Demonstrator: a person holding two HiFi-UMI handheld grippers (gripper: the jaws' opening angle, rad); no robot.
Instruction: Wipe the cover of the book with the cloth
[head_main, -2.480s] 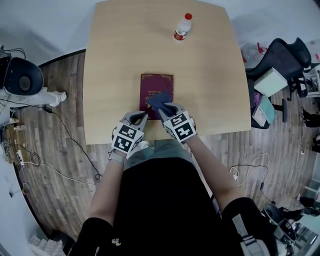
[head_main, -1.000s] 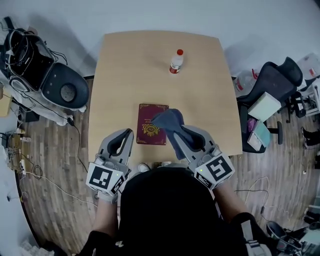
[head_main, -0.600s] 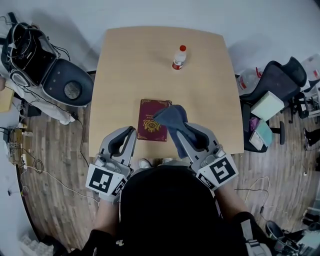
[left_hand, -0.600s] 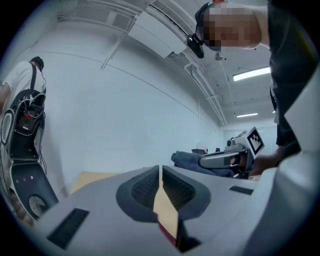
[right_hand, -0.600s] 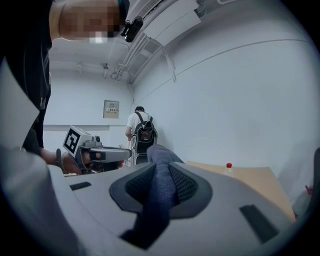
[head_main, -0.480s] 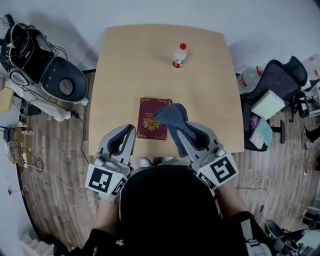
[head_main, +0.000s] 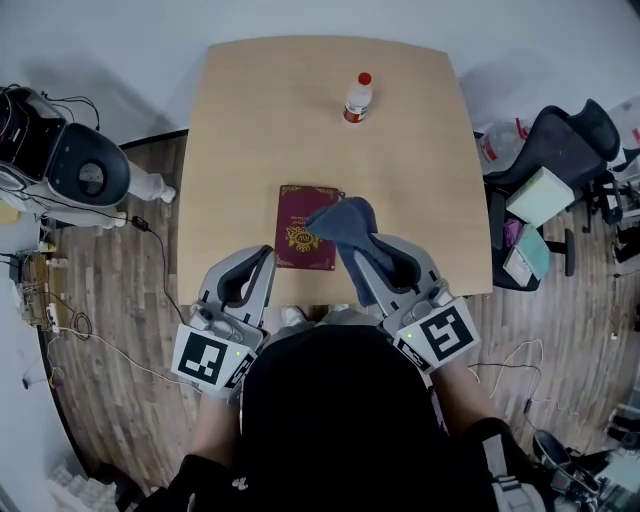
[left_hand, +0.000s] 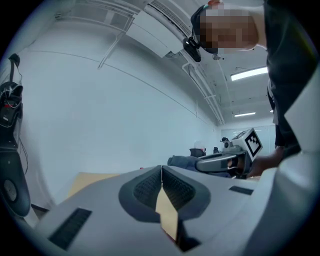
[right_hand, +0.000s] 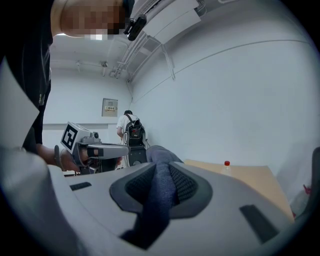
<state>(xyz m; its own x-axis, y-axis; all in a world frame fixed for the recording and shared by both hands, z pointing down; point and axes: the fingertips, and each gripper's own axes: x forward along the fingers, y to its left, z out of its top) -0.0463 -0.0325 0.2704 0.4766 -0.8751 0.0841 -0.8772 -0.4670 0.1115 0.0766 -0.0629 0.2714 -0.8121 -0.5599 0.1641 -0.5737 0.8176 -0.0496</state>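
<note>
A dark red book (head_main: 302, 230) with a gold emblem lies shut near the front edge of the wooden table (head_main: 250, 130). My right gripper (head_main: 362, 248) is shut on a blue-grey cloth (head_main: 346, 224) that hangs over the book's right side; the fold runs between the pads (right_hand: 161, 186) in the right gripper view. My left gripper (head_main: 266, 254) is lifted off the table to the book's lower left, shut with nothing held (left_hand: 161, 181). It points up and away from the book.
A small bottle with a red cap (head_main: 357, 97) stands at the far side of the table. A wheeled machine with cables (head_main: 60, 170) sits on the floor to the left. An office chair (head_main: 560, 150) and boxes crowd the floor to the right.
Both grippers have risen from the table towards the head camera. The right one lifted the cloth off the book's cover and keeps its hold. The left one pulled back from the book.
</note>
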